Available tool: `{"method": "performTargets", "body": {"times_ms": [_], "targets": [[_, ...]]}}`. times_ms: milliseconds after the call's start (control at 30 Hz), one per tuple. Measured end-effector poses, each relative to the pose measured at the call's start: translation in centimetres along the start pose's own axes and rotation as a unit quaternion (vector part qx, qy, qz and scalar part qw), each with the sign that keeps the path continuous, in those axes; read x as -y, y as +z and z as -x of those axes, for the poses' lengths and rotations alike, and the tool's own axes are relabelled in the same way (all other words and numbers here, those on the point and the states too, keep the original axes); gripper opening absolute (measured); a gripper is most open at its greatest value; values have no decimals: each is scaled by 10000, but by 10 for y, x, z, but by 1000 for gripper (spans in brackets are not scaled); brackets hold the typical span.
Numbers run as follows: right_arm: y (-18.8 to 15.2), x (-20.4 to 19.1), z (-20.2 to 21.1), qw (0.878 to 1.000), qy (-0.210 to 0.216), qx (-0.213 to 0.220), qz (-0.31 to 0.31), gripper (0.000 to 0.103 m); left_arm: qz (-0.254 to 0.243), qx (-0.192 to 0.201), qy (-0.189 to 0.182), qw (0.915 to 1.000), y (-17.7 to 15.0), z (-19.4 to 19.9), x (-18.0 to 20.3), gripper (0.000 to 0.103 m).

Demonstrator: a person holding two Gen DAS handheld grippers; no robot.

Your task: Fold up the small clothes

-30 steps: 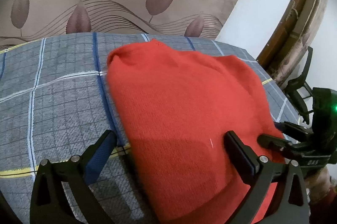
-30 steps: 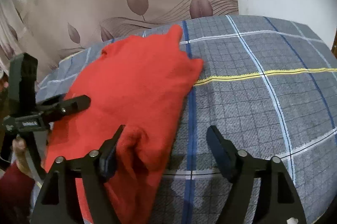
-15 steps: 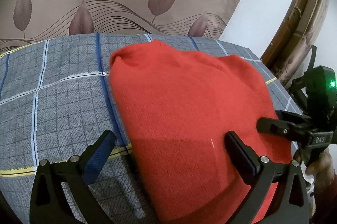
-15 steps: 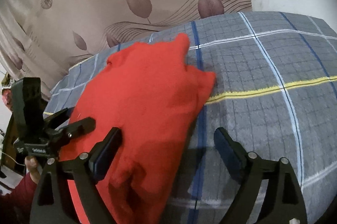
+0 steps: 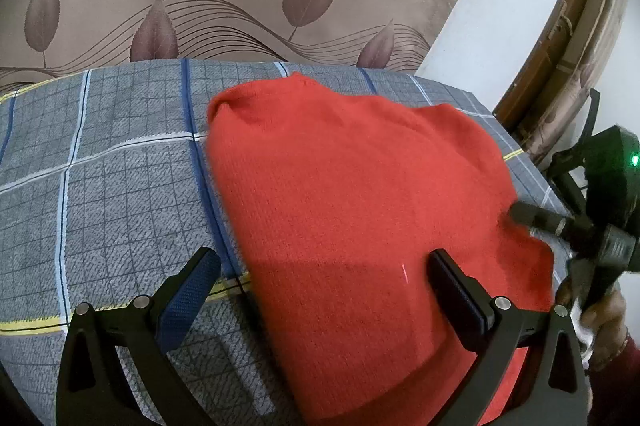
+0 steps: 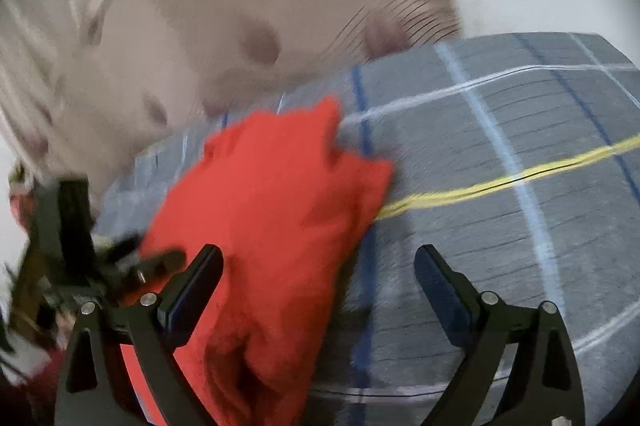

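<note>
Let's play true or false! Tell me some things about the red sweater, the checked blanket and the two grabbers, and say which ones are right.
1. The red sweater lies on the checked blanket. True.
2. The right gripper is squeezing the sweater. False: its jaws stand wide, having just been opening, and pinch nothing.
3. The left gripper is open. True.
4. The blanket has pink stripes. False: they are blue, white and yellow.

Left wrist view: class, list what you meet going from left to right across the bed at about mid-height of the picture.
Grey checked bedsheet → red garment → narrow strip of bedsheet at the bed's edge → right gripper, held in a hand at the right border.
</note>
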State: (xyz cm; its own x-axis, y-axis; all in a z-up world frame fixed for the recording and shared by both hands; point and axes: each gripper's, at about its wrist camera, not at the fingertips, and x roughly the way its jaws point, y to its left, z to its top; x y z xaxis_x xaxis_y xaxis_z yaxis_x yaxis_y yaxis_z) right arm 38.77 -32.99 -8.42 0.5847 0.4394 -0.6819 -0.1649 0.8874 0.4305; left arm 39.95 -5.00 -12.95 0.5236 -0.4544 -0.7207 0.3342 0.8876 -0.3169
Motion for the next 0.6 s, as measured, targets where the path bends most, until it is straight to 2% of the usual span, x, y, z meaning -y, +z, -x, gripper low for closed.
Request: {"method": "performTargets", "body": {"times_ms": [33, 133, 200, 267, 300, 333, 400, 467, 533, 567, 600], "targets": [[6, 7, 9, 9998, 23, 158, -146, 95, 1, 0, -1, 10000, 0, 0, 0, 103], [24, 15, 14, 9996, 13, 201, -203, 95, 4, -1, -1, 10000, 0, 0, 0, 103], [36, 13, 7, 10000, 52, 46, -50, 94, 2, 1, 3, 10000, 0, 0, 0, 103], [47, 7, -7, 9998, -34, -107, 183, 87, 3, -1, 1, 10000, 0, 0, 0, 103], [52, 4, -14, 9994, -89, -180, 282, 67, 4, -1, 1, 10000, 0, 0, 0, 103], [57, 3, -29, 9984, -151, -379, 386, 36, 4, -1, 2, 10000, 0, 0, 0, 103], [61, 3, -54, 9962, -99, -782, 359, 17, 11, 2, -4, 10000, 0, 0, -1, 103], [62, -1, -63, 9956, -3, -866, 351, 14, 21, 3, -11, 10000, 1, 0, -1, 103], [67, -8, -59, 9955, 502, -778, 200, 12, 42, 12, -23, 10000, 0, 0, -2, 103], [70, -11, -48, 9917, 1132, -612, 20, 11, 50, 13, -30, 10000, 0, 1, -2, 103], [71, -11, -39, 9864, 1577, -444, -138, 10, 53, 12, -33, 10000, 0, 1, -2, 103]]}}
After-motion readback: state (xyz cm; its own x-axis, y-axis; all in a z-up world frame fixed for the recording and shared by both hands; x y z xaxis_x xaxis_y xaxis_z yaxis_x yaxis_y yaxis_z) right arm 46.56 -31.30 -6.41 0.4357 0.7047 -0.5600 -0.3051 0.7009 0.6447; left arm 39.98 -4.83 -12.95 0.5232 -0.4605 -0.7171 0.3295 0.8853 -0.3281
